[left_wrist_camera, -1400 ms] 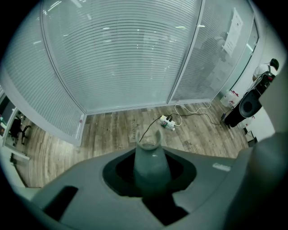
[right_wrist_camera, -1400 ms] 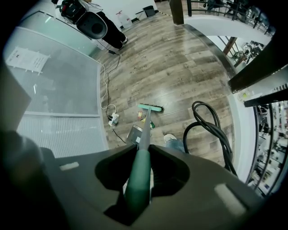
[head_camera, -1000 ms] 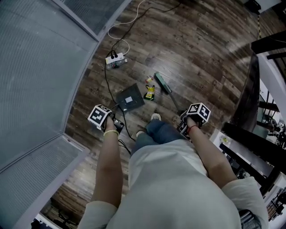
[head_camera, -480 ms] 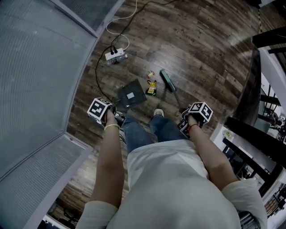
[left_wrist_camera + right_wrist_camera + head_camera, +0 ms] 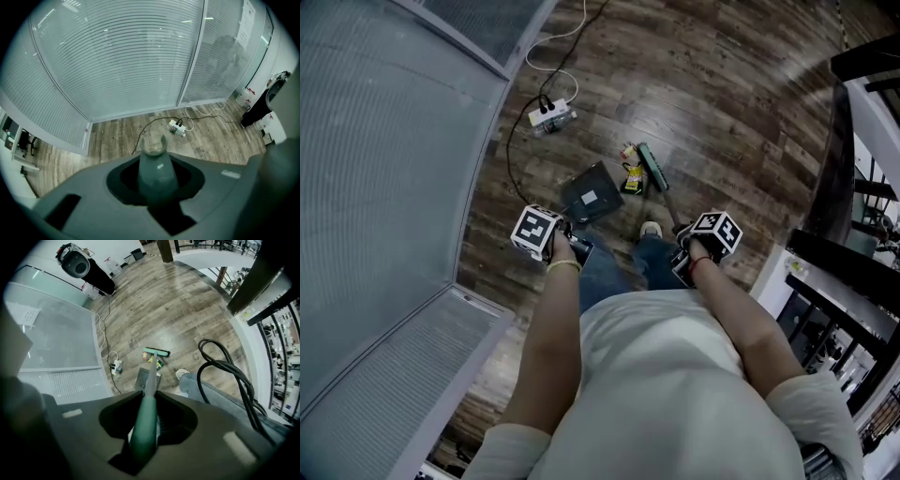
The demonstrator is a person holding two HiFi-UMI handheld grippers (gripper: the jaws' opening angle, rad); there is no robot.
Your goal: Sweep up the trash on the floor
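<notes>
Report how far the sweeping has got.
Done: left gripper shut on the dustpan handle, right gripper on the broom handle. In hand: the broom head stands beside the trash, next to the dustpan. Left: the trash lies on the floor, outside the dustpan.

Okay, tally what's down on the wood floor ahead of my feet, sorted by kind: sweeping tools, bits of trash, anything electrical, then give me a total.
Brooms: 1, the broom with the green head
Dustpans: 1, the dark dustpan
Trash pieces: 2, a yellow wrapper and a small scrap
Power strips: 1, the white power strip
Total: 5
</notes>
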